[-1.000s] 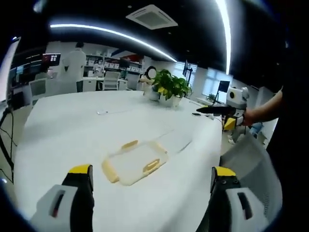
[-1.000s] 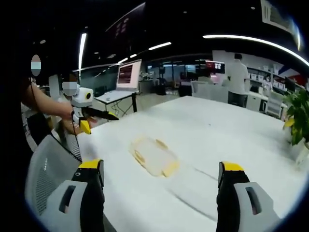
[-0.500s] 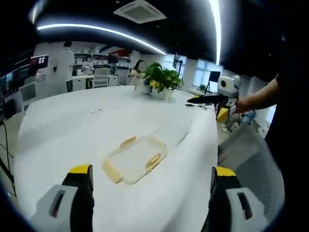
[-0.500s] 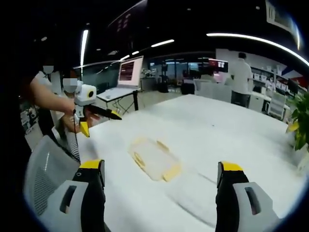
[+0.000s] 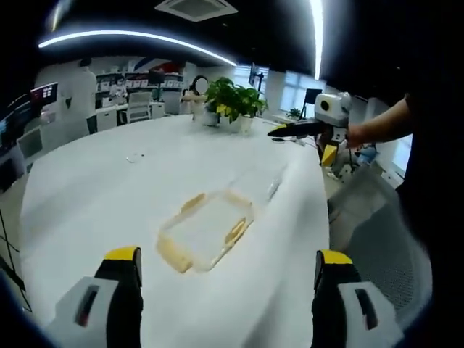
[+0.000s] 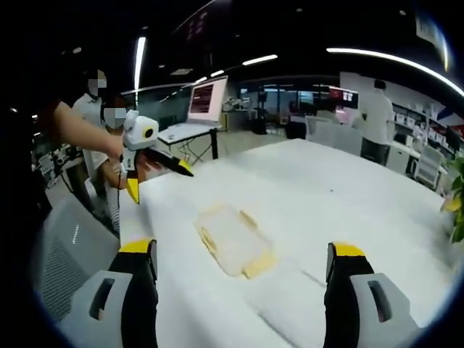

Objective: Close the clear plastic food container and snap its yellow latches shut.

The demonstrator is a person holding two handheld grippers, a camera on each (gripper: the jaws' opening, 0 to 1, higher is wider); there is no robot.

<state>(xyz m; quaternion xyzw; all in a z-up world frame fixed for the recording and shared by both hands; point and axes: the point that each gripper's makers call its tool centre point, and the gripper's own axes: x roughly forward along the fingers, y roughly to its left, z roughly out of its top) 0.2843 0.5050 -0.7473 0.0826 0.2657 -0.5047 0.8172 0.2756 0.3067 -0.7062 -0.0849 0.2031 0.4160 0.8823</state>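
Observation:
The clear plastic container (image 5: pixel 206 230) with yellow latches (image 5: pixel 234 232) lies flat on the white table (image 5: pixel 94 196), ahead of my left gripper (image 5: pixel 227 256). That gripper's jaws stand wide open, holding nothing. In the right gripper view the same container (image 6: pixel 232 239) lies between and just beyond the open jaws of my right gripper (image 6: pixel 242 249). A faint clear outline (image 5: pixel 264 185), perhaps a lid, lies beside the container. Each gripper hovers in the air, apart from the container; the right gripper (image 5: pixel 297 130) and the left gripper (image 6: pixel 156 156) show in each other's views, each held by a hand.
A potted plant (image 5: pixel 232 101) stands at the far side of the table, and a small object (image 5: pixel 134 156) lies near it. A grey mesh chair (image 5: pixel 373 232) is at the table's edge. A laptop (image 6: pixel 206 101) sits on a desk behind. A person (image 6: pixel 377 116) stands farther back.
Both views have shifted as the hands moved; the container now looks slightly nearer. The container itself has not moved on the table. Both grippers stay open.

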